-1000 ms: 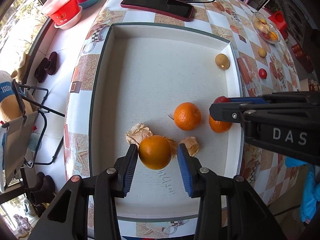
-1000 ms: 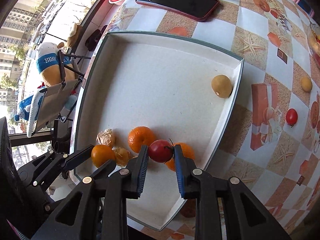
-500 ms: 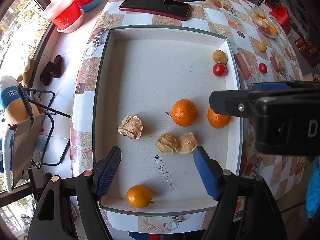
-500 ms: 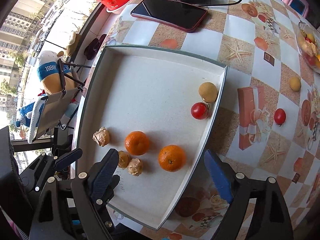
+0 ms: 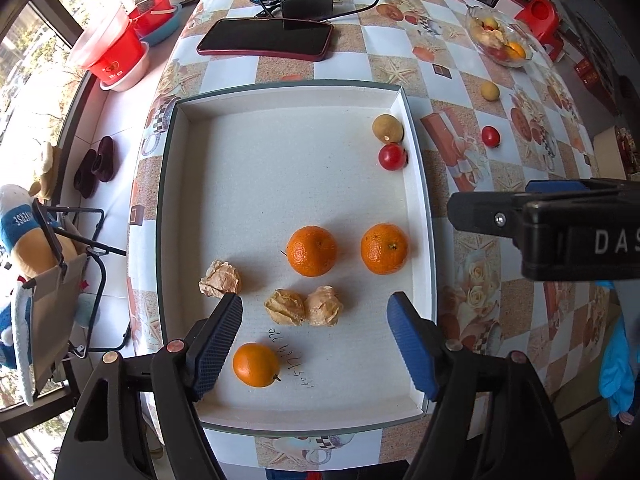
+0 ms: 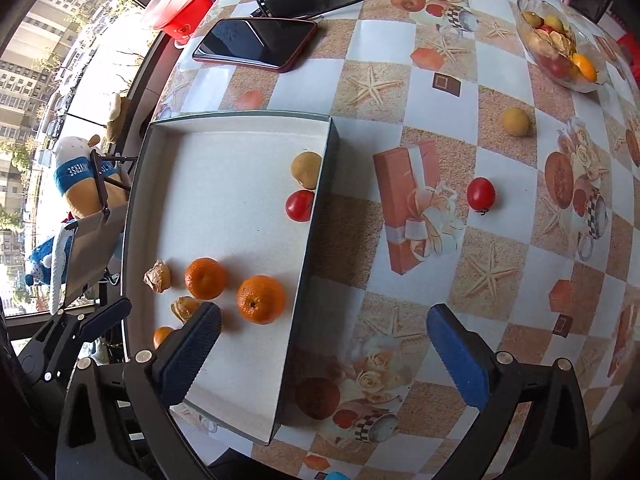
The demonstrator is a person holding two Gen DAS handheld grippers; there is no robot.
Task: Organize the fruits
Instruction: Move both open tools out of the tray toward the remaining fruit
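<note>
while both hand-held grippers, left gaping, right opening, are hovering empty, a desk is carrying a white tray beside a window.

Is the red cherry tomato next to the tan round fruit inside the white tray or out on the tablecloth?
Inside. The red cherry tomato rests on the white tray floor against its right wall, beside the tan round fruit.

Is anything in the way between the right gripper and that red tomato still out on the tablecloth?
Nothing visible. The right gripper has its jaws opening and empty, and only bare tablecloth lies between it and the red tomato. The tray wall stands off to the side.
</note>
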